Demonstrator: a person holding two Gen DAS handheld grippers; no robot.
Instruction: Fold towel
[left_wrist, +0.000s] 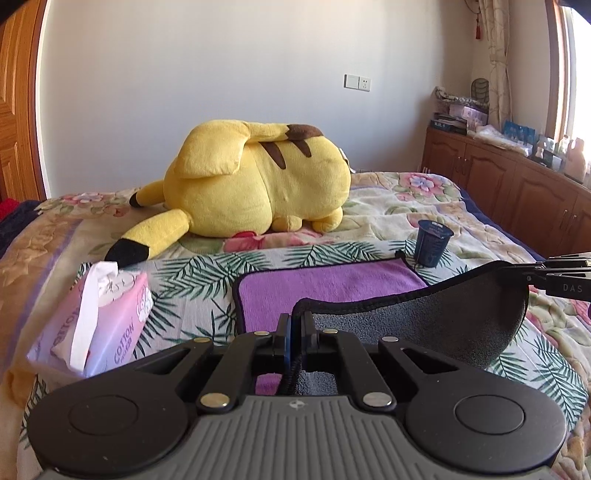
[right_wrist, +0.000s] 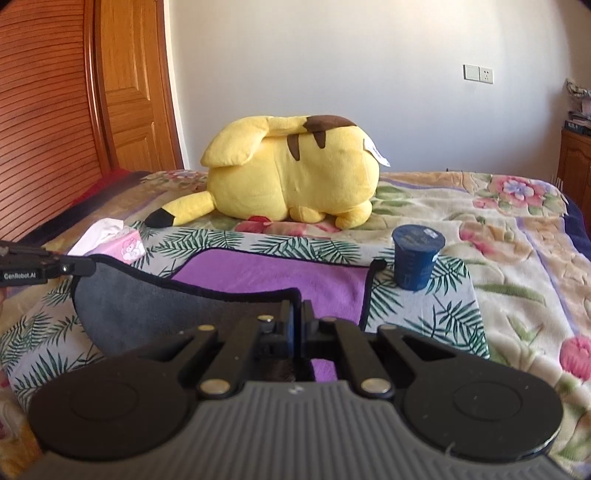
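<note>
A towel, purple (left_wrist: 325, 288) on one side and grey (left_wrist: 436, 325) on the other, with black trim, lies on the bed. Its near edge is lifted and held between both grippers. My left gripper (left_wrist: 295, 321) is shut on the near left corner. My right gripper (right_wrist: 297, 310) is shut on the near right corner; it also shows at the right edge of the left wrist view (left_wrist: 532, 275). The far purple half (right_wrist: 273, 280) lies flat. The lifted grey underside (right_wrist: 147, 314) sags between the grippers.
A large yellow plush toy (left_wrist: 258, 184) lies behind the towel. A pink tissue pack (left_wrist: 107, 314) sits to the towel's left. A dark blue cup (right_wrist: 415, 258) stands at the towel's far right corner. A wooden cabinet (left_wrist: 517, 188) runs along the right.
</note>
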